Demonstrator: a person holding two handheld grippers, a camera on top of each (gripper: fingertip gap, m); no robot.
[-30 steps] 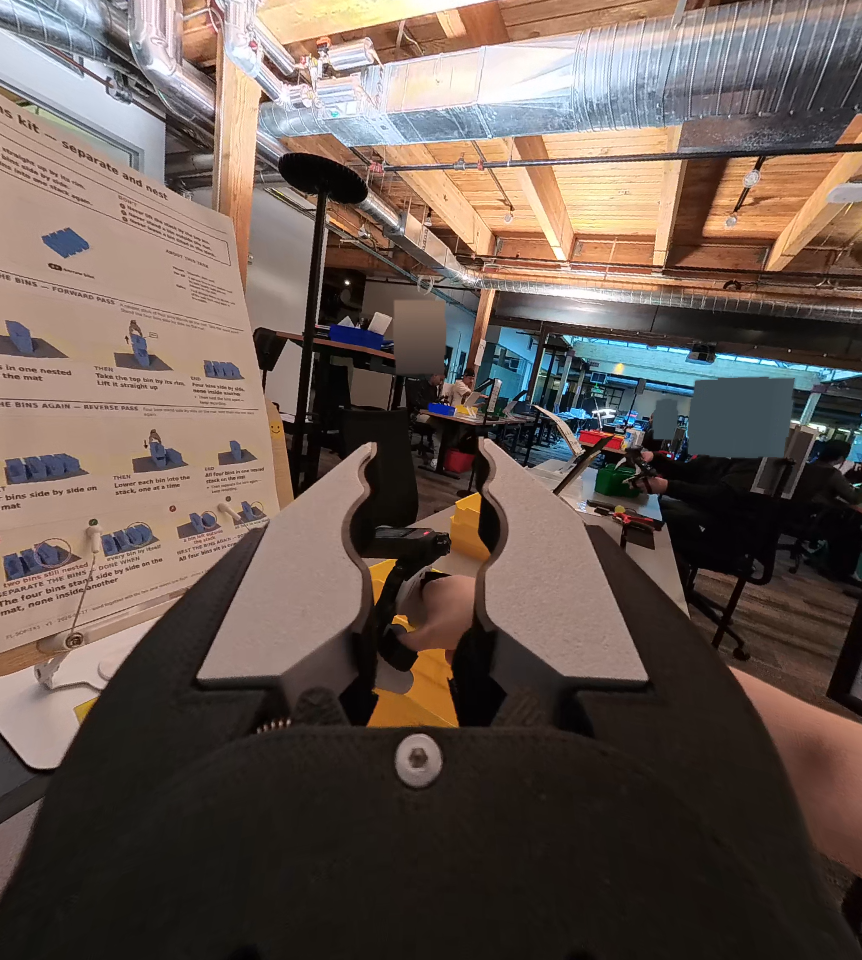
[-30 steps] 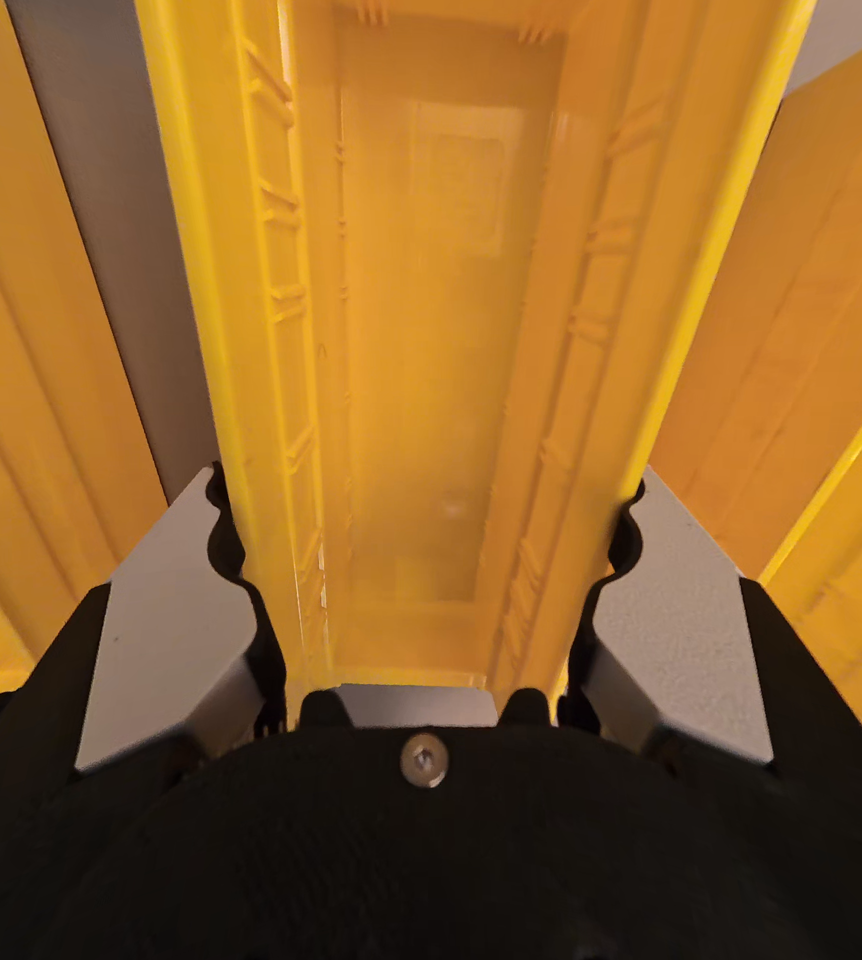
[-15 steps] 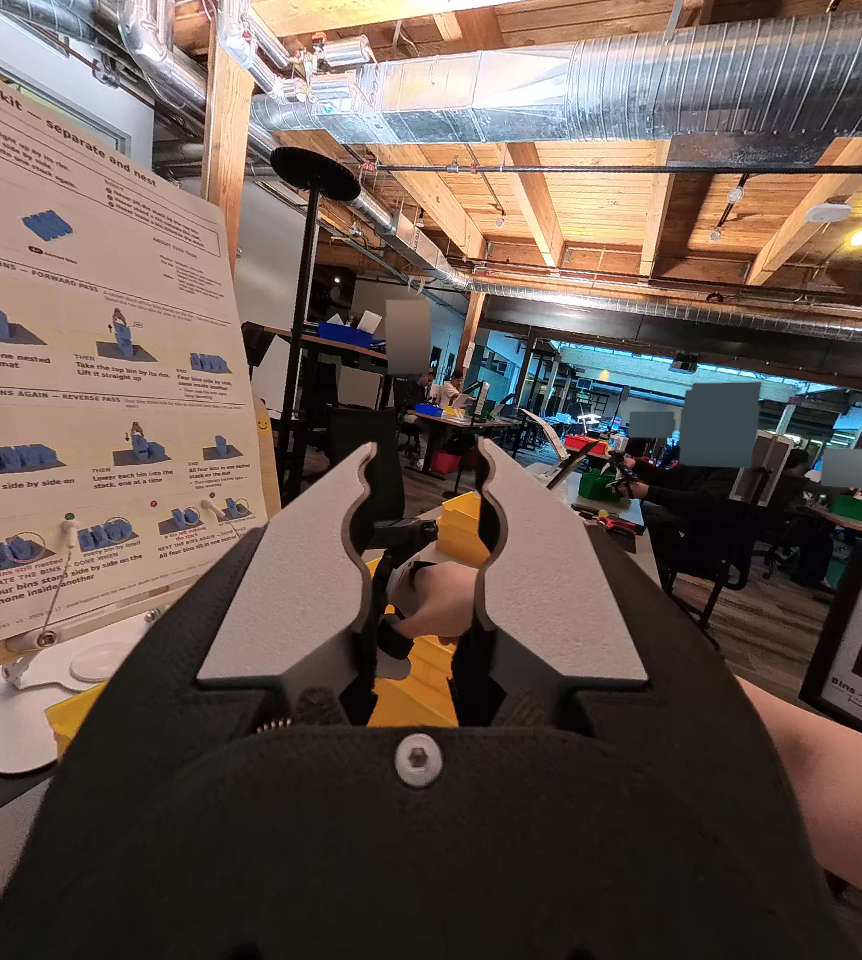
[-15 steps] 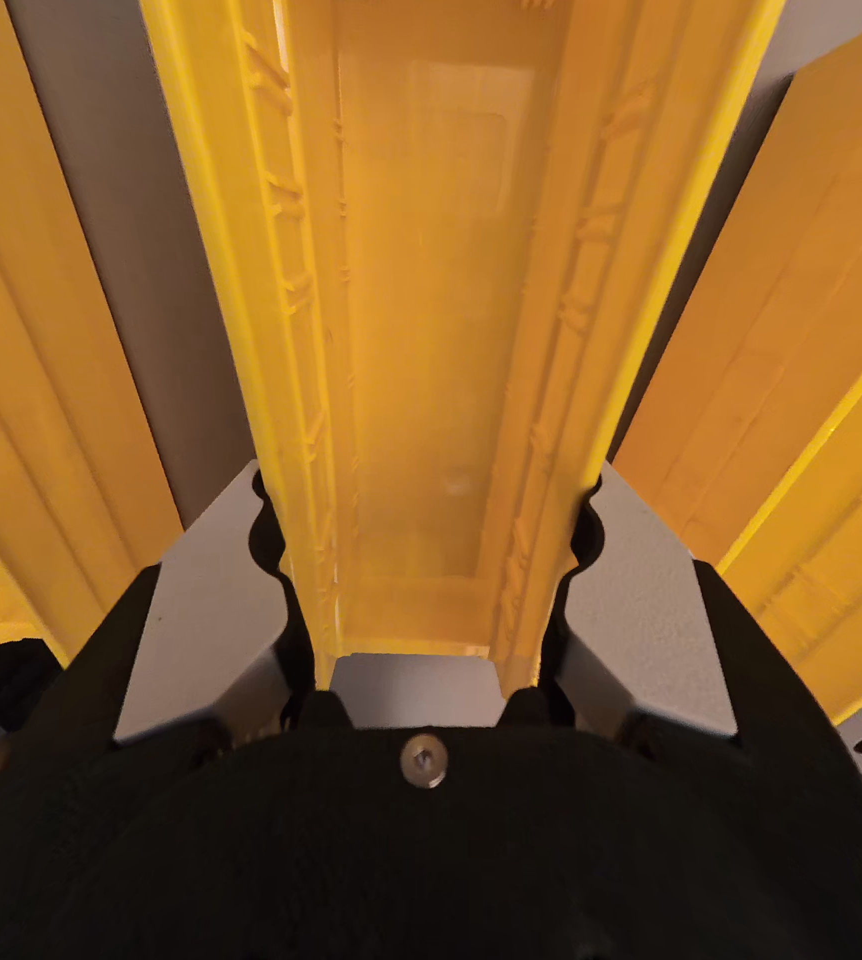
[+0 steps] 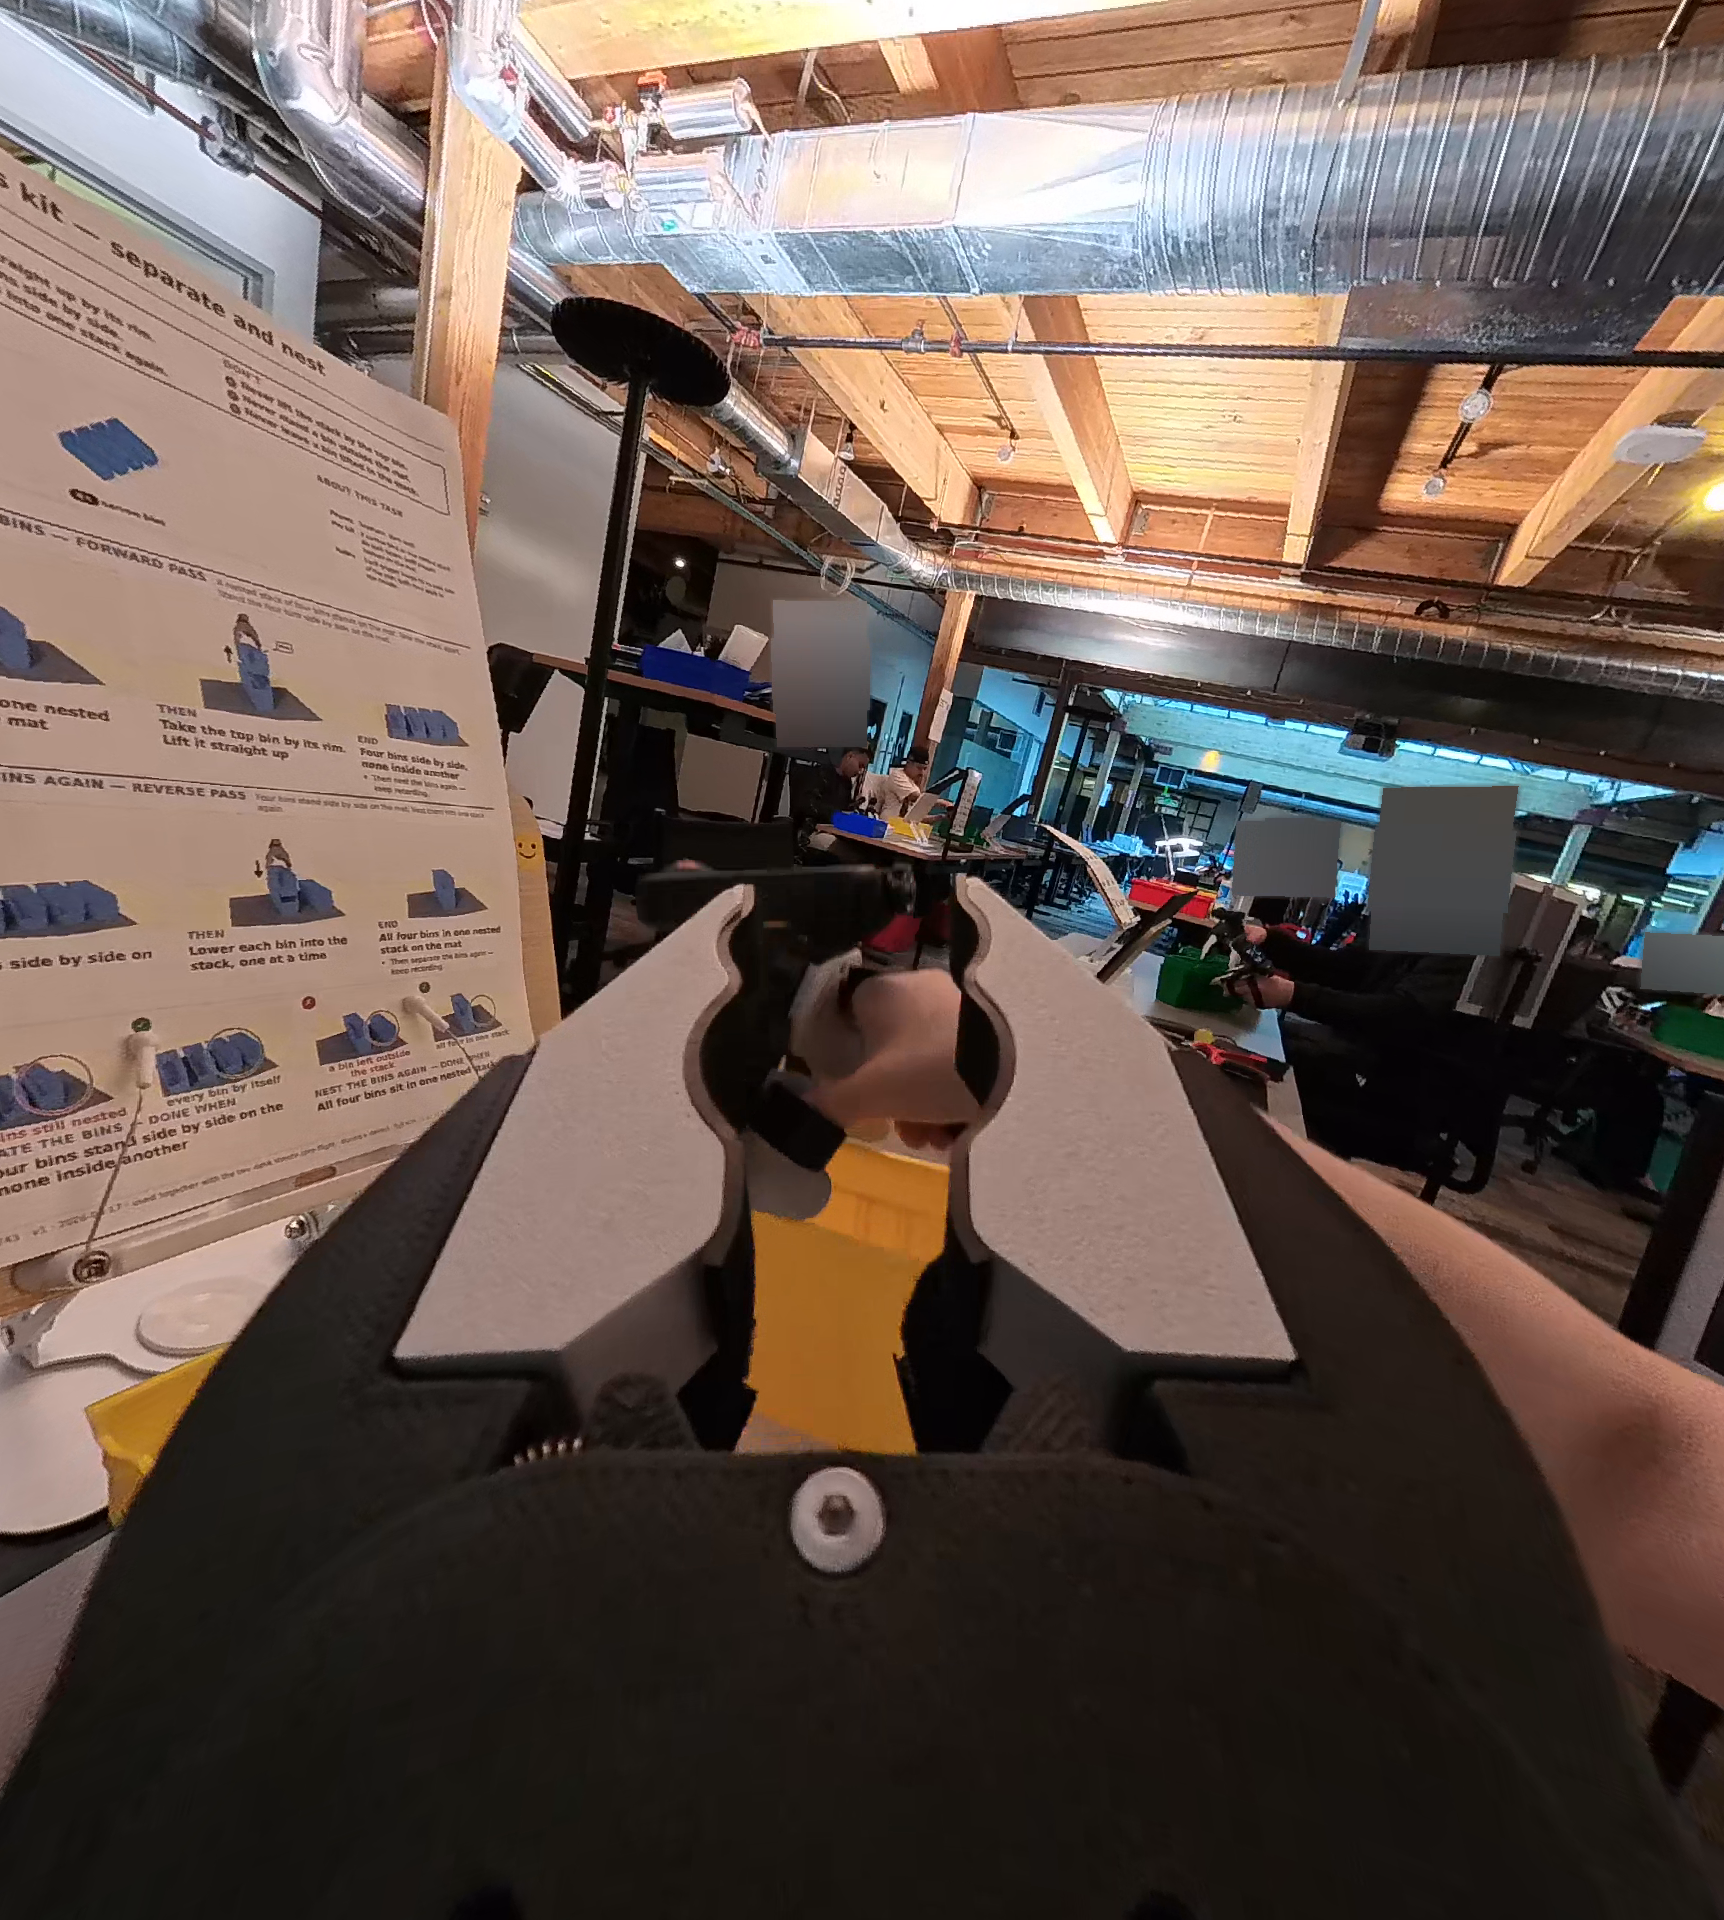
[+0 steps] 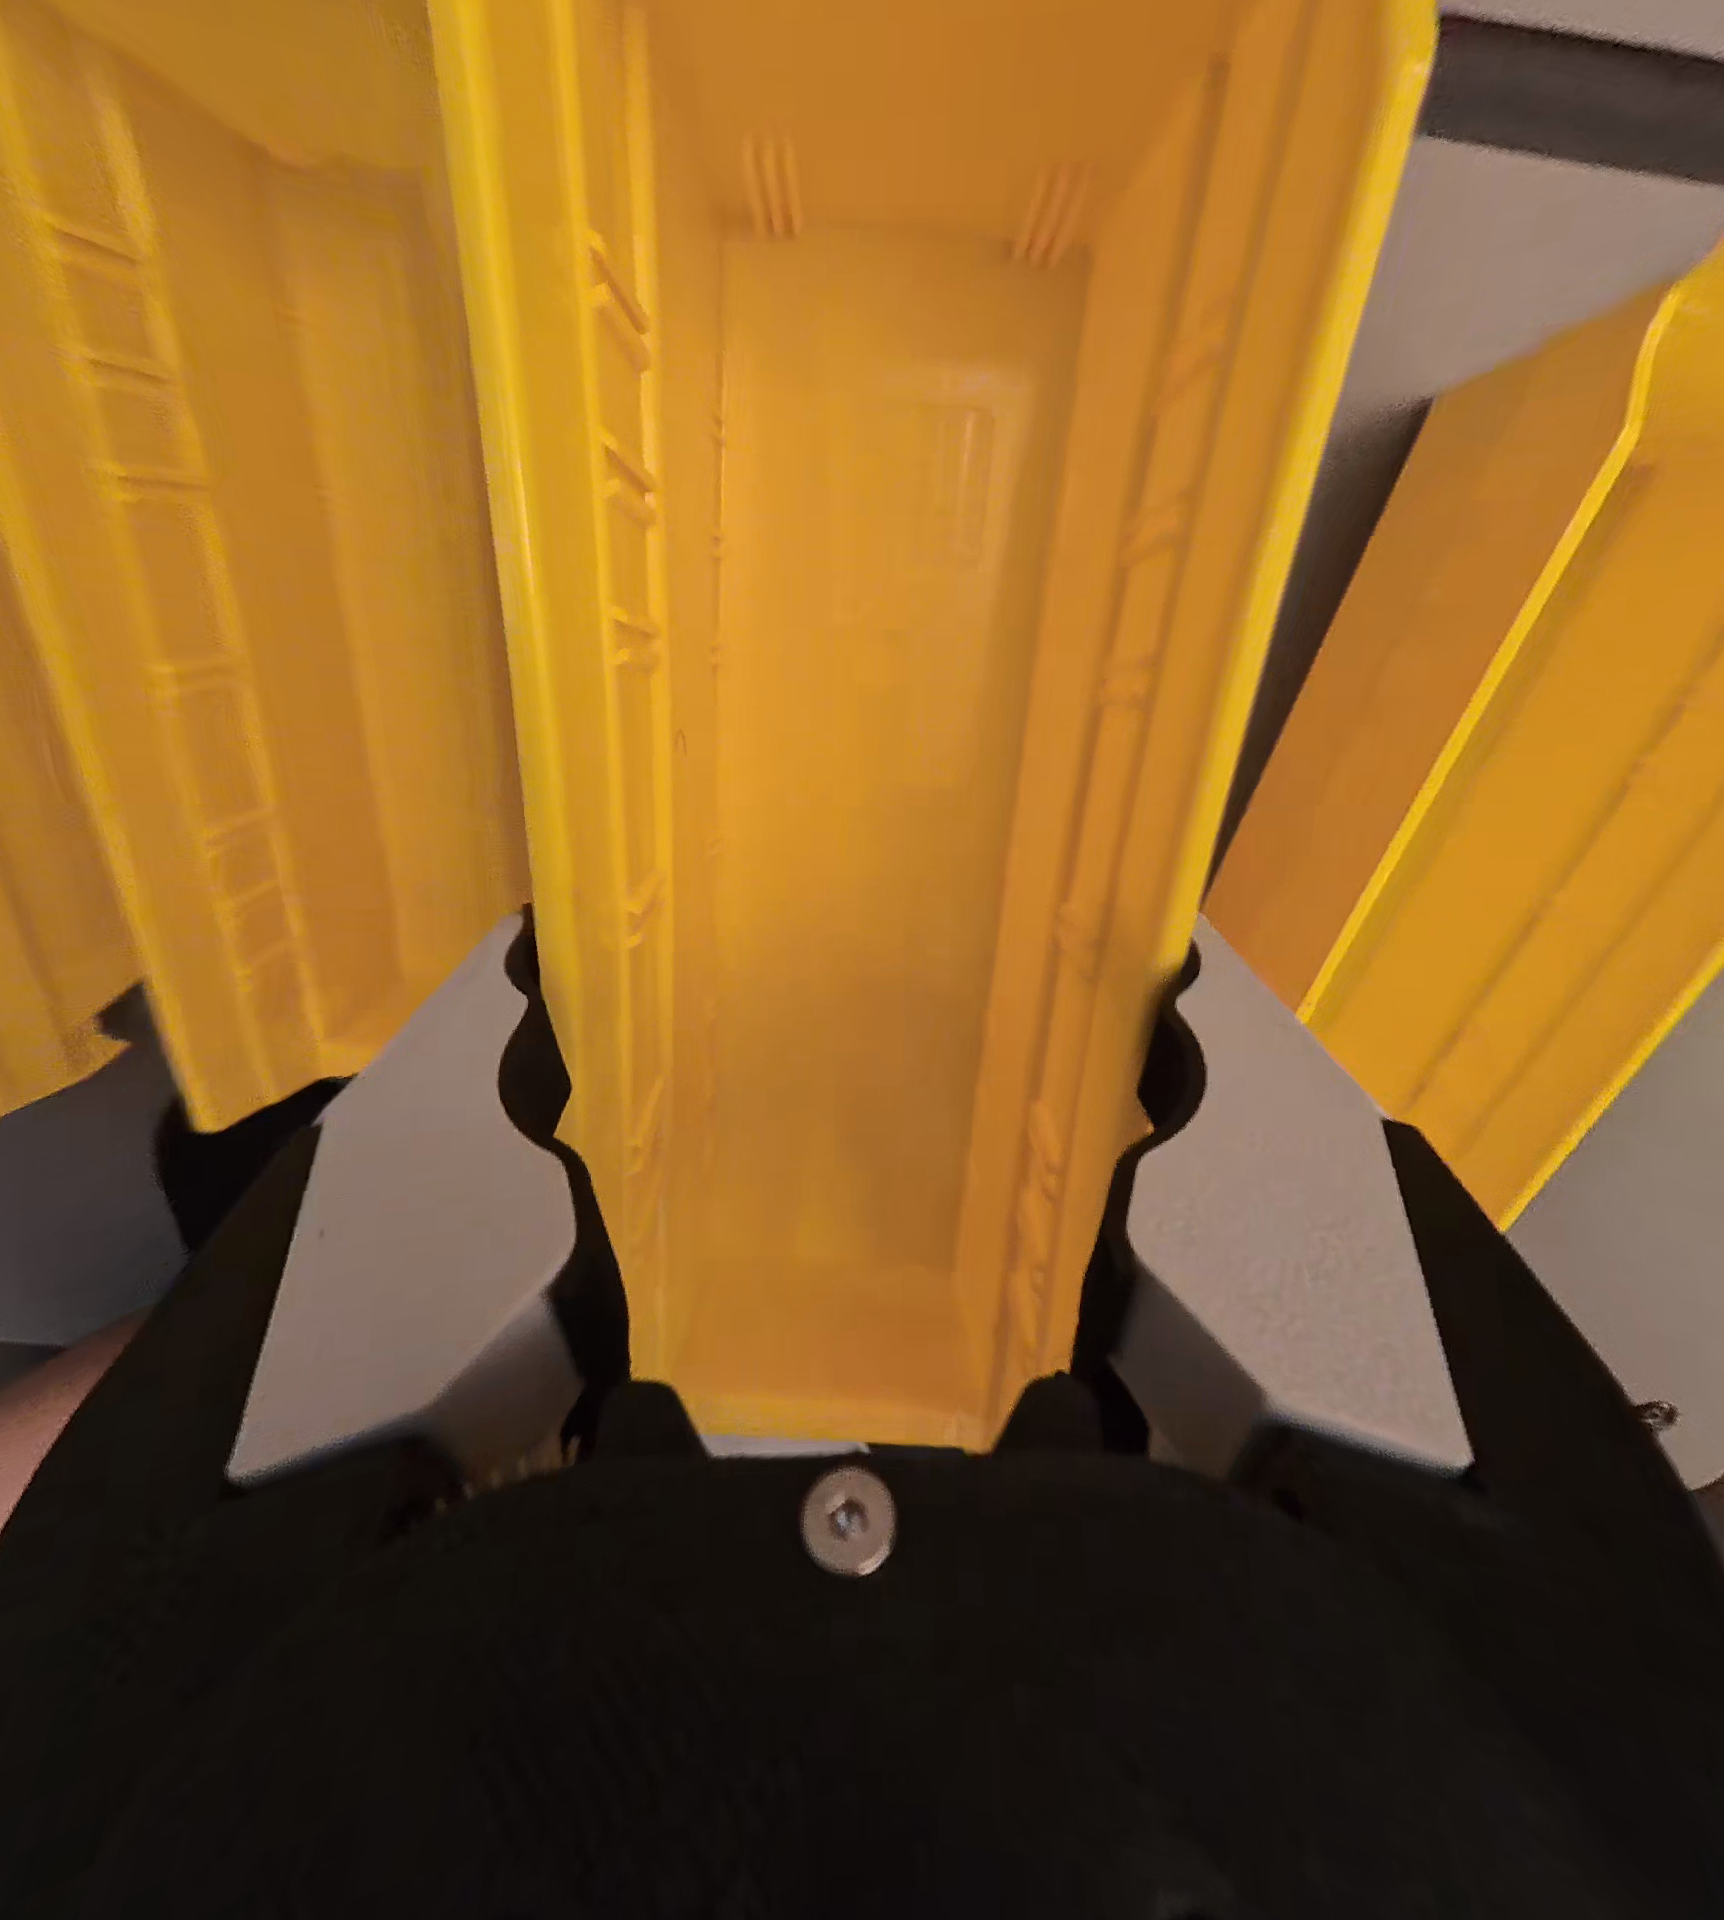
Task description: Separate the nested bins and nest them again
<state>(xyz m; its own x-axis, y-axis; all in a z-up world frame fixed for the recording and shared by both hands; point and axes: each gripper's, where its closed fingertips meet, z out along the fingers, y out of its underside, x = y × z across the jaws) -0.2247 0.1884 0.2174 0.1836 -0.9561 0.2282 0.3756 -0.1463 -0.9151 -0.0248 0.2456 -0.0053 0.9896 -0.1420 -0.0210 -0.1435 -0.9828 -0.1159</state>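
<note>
Yellow bin [image 6: 858, 727] held by right gripper [image 6: 853, 997], jaws spread wide across its width, pads [image 6: 525, 1039] pressed on both long outer walls near open rim. Second yellow bin [image 6: 162, 623] seen at 10 o'clock, third [image 6: 1523, 748] at 3 o'clock, on grey surface [image 6: 1523, 260].

Left gripper [image 5: 842, 935] half-closed on nothing, kept aside.

Bin judged light, stiff, thin-walled, smooth plastic; slipping possible. Hold best taken at reinforced rim, squeeze kept moderate.
</note>
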